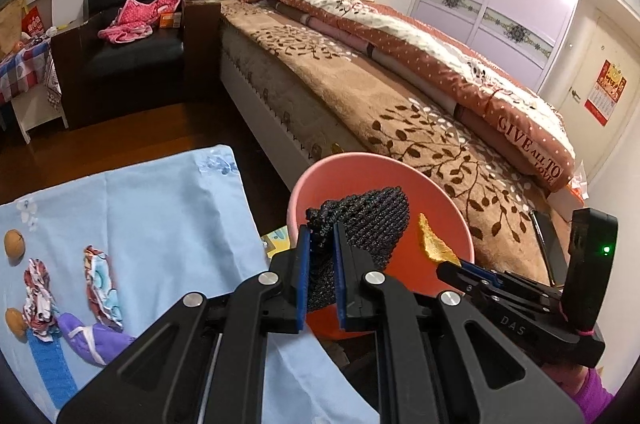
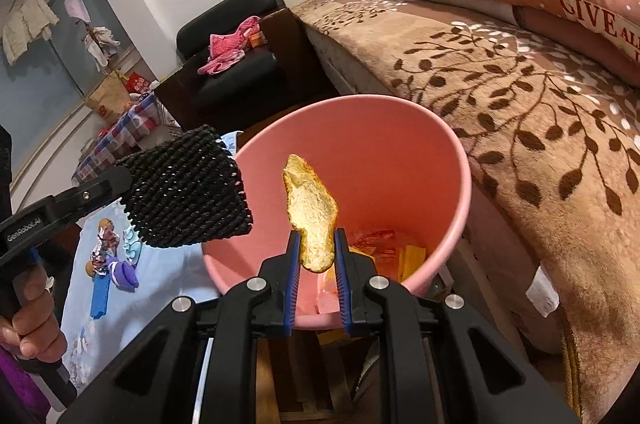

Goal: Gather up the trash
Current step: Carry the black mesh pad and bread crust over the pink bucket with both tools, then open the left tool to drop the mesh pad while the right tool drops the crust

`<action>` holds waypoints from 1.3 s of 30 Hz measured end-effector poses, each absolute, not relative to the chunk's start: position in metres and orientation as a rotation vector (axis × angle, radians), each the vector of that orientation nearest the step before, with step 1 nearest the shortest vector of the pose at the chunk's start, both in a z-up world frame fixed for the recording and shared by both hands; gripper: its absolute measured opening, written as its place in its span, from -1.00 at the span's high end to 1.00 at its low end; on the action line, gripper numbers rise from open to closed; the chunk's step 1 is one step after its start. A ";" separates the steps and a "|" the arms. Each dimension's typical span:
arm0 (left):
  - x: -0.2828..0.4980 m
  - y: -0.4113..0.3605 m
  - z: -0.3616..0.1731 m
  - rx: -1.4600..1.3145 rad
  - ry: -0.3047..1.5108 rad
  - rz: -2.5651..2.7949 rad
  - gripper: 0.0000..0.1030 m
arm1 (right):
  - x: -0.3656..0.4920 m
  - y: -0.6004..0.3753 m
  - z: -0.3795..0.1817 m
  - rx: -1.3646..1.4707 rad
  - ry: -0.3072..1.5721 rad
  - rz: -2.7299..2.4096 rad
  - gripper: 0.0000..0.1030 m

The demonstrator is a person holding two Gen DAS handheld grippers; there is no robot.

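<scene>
Bin (image 2: 420,160) standing beside bed (image 2: 540,96); left hand-held gripper (image 1: 322,228) clamping black mesh (image 1: 368,220), right hand-held gripper (image 2: 316,236) pinching peel (image 2: 310,208) over it.

Bin (image 2: 440,152) near, just beside bed (image 2: 520,84) on its right; cloth-covered table (image 1: 160,216) left of bin. Knitted piece (image 2: 188,188) over bin's left rim, peel (image 2: 314,220) over bin mouth. Wrappers (image 2: 380,244) in bin. Armchair (image 1: 140,40) far left, beside headboard.
</scene>
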State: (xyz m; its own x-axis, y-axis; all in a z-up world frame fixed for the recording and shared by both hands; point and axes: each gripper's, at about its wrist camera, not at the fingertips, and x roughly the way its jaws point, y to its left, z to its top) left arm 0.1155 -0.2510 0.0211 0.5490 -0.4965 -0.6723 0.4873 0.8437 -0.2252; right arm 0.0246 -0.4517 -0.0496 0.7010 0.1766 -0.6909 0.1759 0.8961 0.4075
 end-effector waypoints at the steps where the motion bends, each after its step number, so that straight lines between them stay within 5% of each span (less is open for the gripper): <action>1: 0.117 -0.252 0.019 -0.012 0.805 -0.583 0.80 | 0.025 -0.452 -0.051 0.475 0.805 -0.001 0.69; 17: 0.118 -0.272 0.008 0.008 0.848 -0.598 0.77 | 0.027 -0.452 -0.057 0.474 0.820 -0.014 0.67; 22: 0.118 -0.272 0.006 0.006 0.859 -0.590 0.26 | 0.027 -0.451 -0.057 0.471 0.818 -0.014 0.67; 31: 0.114 -0.269 0.008 -0.004 0.858 -0.598 0.18 | 0.027 -0.449 -0.056 0.468 0.815 -0.020 0.64; 36: 0.113 -0.267 0.010 -0.014 0.858 -0.600 0.18 | 0.027 -0.451 -0.056 0.476 0.816 -0.030 0.58; 39: 0.111 -0.265 0.011 -0.016 0.853 -0.605 0.18 | 0.025 -0.451 -0.054 0.474 0.807 -0.043 0.31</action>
